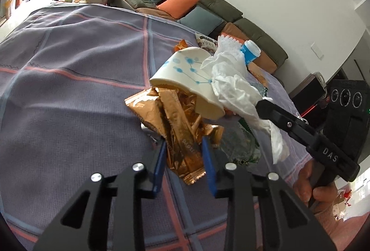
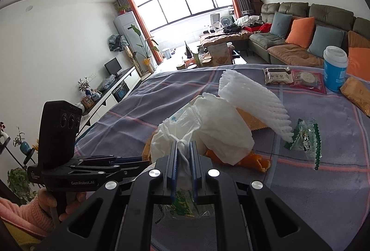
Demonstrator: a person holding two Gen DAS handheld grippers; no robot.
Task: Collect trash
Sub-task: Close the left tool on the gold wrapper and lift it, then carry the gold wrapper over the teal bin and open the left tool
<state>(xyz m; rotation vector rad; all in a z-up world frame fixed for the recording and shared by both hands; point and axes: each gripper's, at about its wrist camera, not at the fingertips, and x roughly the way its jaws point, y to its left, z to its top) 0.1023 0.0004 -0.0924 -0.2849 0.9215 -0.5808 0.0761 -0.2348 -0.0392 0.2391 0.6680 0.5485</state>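
Note:
My left gripper point(image 1: 183, 144) is shut on a crumpled gold foil wrapper point(image 1: 178, 126), its blue pads pressing both sides. A white paper cup point(image 1: 185, 75) with blue dots lies tilted against the wrapper's top. My right gripper point(image 2: 183, 145) is shut on a white tissue point(image 2: 208, 130) that bunches up in front of it. In the left wrist view the right gripper point(image 1: 261, 105) comes in from the right with the tissue point(image 1: 231, 84) draped over the cup. A white foam net point(image 2: 252, 100) lies behind the tissue.
On the checked purple cloth point(image 2: 323, 181) lie a clear green-printed wrapper point(image 2: 305, 137), orange peel point(image 2: 254, 161), two snack packs point(image 2: 277, 75), a blue lidded cup point(image 2: 335, 70) and a brown packet point(image 2: 358, 93). A sofa point(image 2: 300, 49) stands behind. A hand point(image 1: 307, 183) holds the right gripper's handle.

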